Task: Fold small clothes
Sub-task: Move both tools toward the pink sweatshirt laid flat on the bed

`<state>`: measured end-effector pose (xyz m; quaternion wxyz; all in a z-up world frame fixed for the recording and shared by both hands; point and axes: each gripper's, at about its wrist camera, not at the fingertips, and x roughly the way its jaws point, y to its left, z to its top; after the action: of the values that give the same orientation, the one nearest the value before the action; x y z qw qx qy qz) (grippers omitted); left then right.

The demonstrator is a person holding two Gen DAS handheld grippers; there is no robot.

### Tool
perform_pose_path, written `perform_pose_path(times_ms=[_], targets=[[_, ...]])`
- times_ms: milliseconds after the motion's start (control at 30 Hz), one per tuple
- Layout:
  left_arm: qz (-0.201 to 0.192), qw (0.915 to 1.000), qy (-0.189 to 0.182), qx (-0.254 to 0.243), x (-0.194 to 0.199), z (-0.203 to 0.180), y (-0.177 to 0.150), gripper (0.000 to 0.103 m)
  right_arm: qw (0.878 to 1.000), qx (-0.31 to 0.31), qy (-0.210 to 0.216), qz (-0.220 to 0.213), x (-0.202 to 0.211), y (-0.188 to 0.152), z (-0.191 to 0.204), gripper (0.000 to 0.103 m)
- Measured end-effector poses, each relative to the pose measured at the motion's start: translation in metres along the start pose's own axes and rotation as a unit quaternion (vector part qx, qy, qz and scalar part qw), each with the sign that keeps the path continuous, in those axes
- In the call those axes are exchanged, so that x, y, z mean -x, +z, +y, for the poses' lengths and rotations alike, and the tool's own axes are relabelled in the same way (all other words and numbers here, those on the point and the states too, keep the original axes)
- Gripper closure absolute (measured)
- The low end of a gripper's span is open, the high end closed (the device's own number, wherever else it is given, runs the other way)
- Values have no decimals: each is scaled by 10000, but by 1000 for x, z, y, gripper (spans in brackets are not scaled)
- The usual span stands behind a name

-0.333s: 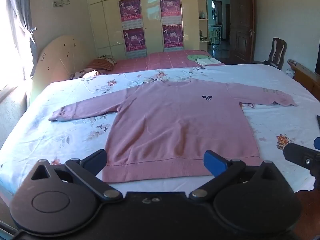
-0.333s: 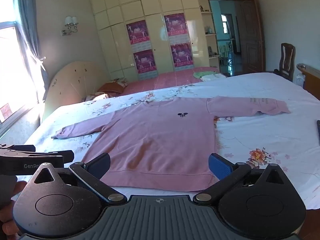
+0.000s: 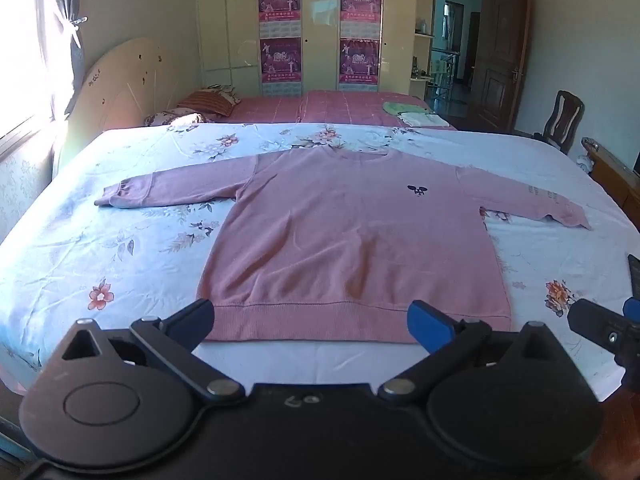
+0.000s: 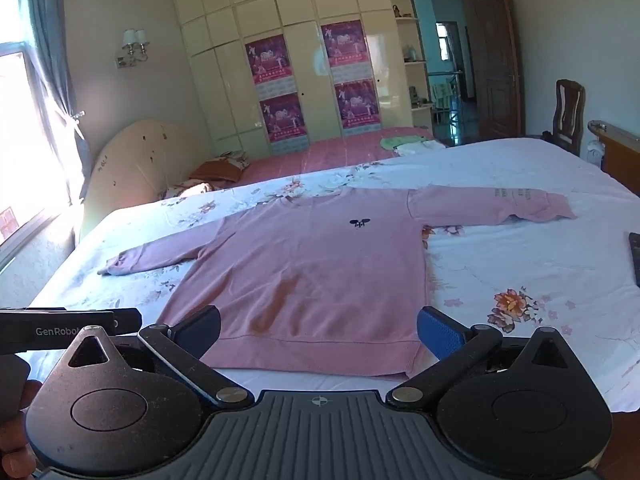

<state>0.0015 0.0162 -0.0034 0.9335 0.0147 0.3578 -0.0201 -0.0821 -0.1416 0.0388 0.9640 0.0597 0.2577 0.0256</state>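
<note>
A pink long-sleeved sweatshirt [image 3: 352, 240] lies flat and face up on the floral bedsheet [image 3: 120, 248], both sleeves spread out, hem toward me. It also shows in the right wrist view [image 4: 312, 272]. My left gripper [image 3: 312, 322] is open and empty, hovering just in front of the hem. My right gripper [image 4: 318, 330] is open and empty, also just in front of the hem, toward its right half. The right gripper's body shows at the right edge of the left wrist view [image 3: 604, 328]; the left gripper's body shows at the left edge of the right wrist view [image 4: 68, 328].
A dark flat object [image 4: 634, 256] lies on the sheet at the right edge. A second bed with a red cover [image 3: 320, 108] and folded cloths [image 3: 416, 114] stands behind. A wooden chair [image 3: 560, 120] and a bed frame [image 3: 612, 172] are at the right.
Both grippers have shifted slightly; the sweatshirt appears a little closer and more centred in the left wrist view. The sweatshirt has not moved.
</note>
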Motion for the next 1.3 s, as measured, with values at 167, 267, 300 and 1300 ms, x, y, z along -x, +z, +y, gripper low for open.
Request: perform_pose_path(times_ms=[167,267,300,1300], targets=[[39,10000,3,59,0,5,-1,0,10000,53,-44,24,-1,-2,0,0],[3,10000,55,21,0,5,-4,0,9999,79,-57,54,0,-1,0,0],[24,10000,54,10,0,6,-4,0,9999,78,-49,66,0,-2,-1,0],[286,9994,179,44,-14,-2,-5,0,9997,93,-55,196,-10,-2,0,0]])
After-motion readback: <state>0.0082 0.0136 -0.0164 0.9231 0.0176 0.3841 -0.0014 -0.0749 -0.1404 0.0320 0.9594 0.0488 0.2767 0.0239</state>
